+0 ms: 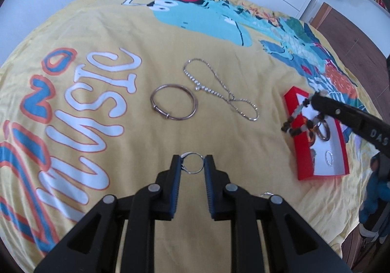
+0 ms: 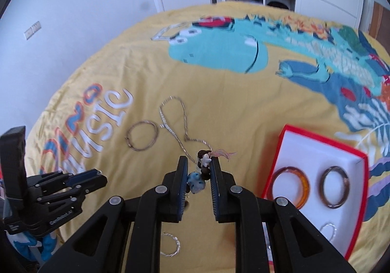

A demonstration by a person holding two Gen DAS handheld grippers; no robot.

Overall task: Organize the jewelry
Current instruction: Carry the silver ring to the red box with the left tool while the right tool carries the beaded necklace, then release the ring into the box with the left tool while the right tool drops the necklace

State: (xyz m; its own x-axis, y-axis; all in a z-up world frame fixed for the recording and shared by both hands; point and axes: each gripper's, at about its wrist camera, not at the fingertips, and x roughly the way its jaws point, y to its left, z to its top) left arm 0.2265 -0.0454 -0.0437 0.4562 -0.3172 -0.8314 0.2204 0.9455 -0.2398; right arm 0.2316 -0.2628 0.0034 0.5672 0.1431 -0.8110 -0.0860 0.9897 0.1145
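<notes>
Three rings are lying in the box (image 2: 287, 136); bangle (image 1: 173, 102) and chain (image 1: 219, 92) are waiting. Left gripper (image 1: 192, 163) is pinching a ring (image 1: 193, 163), right gripper (image 2: 199, 165) is clamping a bracelet (image 2: 198, 175).

Ring (image 1: 193, 163): thin, silver, upright between the left tool's fingertips. Beaded bracelet (image 2: 200, 176): brown, white and blue beads with a pink tassel, hanging between the right tool's fingers. Bangle (image 1: 173, 105): copper-toned, flat on the bed. Chain (image 1: 219, 91): silver, loosely looped, just beside the bangle. Box (image 2: 287, 148): red, white-lined, open, holding an amber bangle (image 2: 291, 186), a dark bangle (image 2: 334, 187) and a silver hoop (image 2: 329, 231). A second silver hoop (image 2: 170, 247) lies on the bed.
</notes>
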